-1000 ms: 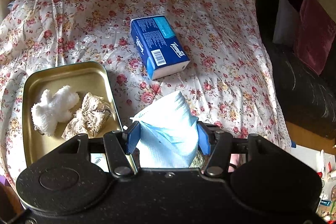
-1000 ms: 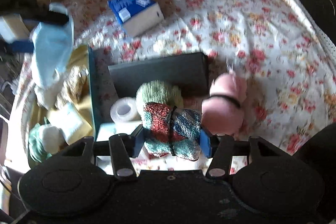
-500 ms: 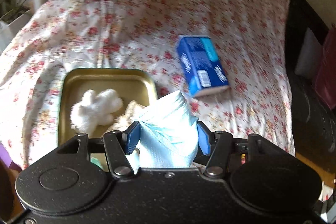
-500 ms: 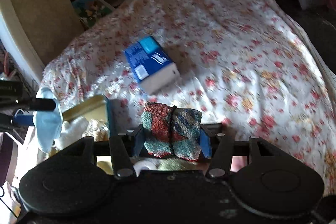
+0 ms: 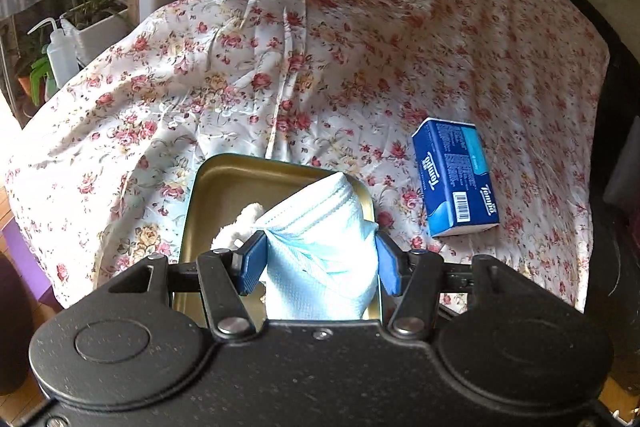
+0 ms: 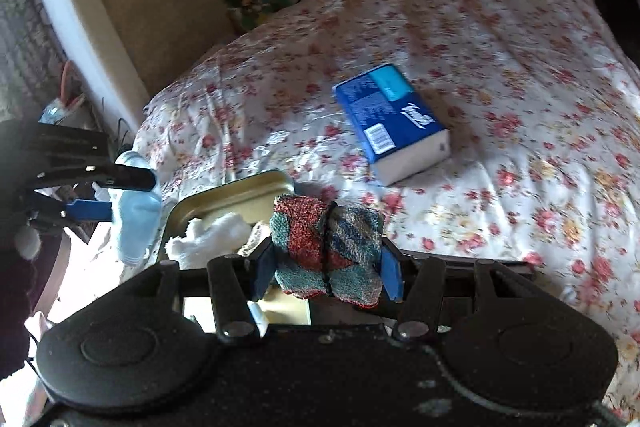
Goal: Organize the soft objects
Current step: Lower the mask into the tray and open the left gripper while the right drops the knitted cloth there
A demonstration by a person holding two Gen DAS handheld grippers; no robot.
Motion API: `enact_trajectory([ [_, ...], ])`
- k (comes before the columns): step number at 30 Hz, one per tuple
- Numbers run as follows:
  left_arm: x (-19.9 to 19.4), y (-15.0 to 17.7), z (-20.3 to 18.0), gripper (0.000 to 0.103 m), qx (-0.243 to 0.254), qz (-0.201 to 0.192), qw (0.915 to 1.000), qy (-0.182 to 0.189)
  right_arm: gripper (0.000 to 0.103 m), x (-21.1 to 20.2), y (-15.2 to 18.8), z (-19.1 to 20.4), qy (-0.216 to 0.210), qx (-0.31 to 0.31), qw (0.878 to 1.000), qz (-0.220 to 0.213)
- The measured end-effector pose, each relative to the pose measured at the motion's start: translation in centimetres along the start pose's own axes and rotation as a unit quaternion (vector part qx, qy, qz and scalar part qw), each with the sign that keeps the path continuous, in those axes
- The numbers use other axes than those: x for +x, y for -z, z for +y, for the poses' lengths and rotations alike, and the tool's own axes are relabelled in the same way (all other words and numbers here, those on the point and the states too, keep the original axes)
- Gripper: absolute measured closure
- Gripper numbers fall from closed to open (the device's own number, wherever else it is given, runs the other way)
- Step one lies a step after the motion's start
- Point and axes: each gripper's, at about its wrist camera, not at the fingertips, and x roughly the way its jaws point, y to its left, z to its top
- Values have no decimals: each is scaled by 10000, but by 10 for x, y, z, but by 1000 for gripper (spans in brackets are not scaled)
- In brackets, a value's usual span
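My left gripper (image 5: pixel 320 261) is shut on a folded light-blue cloth (image 5: pixel 324 247), held above the gold metal tray (image 5: pixel 240 183). A white fluffy cloth (image 5: pixel 240 223) lies in that tray, mostly hidden behind the blue one. My right gripper (image 6: pixel 326 269) is shut on a rolled red, teal and blue knitted cloth (image 6: pixel 326 247) bound by a dark band, just right of the tray (image 6: pixel 236 193). In the right wrist view the left gripper (image 6: pixel 132 193) hangs at the tray's left edge with the blue cloth (image 6: pixel 136 223), and the white cloth (image 6: pixel 208 235) shows inside.
A blue tissue pack (image 5: pixel 456 179) lies on the floral bedspread (image 5: pixel 320 47) right of the tray, also the tissue pack (image 6: pixel 394 123) in the right wrist view. Potted plants and a squeeze bottle (image 5: pixel 60 51) stand past the bed's left edge. A dark sofa edge (image 5: pixel 620 187) borders the right.
Both grippers have lifted and swung with their cloths still held. The tray has shifted toward the centre of the left view, and the dark box, yarn ball and pink item have dropped out of the right view.
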Motion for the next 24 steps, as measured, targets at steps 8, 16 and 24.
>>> enact_trajectory([
  [8, 12, 4, 4, 36, 36, 261, 9995, -200, 50, 17, -16, 16, -73, -119, 9998, 118],
  [16, 12, 1, 16, 25, -260, 257, 9989, -287, 50, 43, -33, 31, -170, -198, 9993, 275],
  [24, 11, -1, 18, 25, -411, 192, 9977, -495, 49, 82, -57, 56, -195, -355, 9982, 434],
])
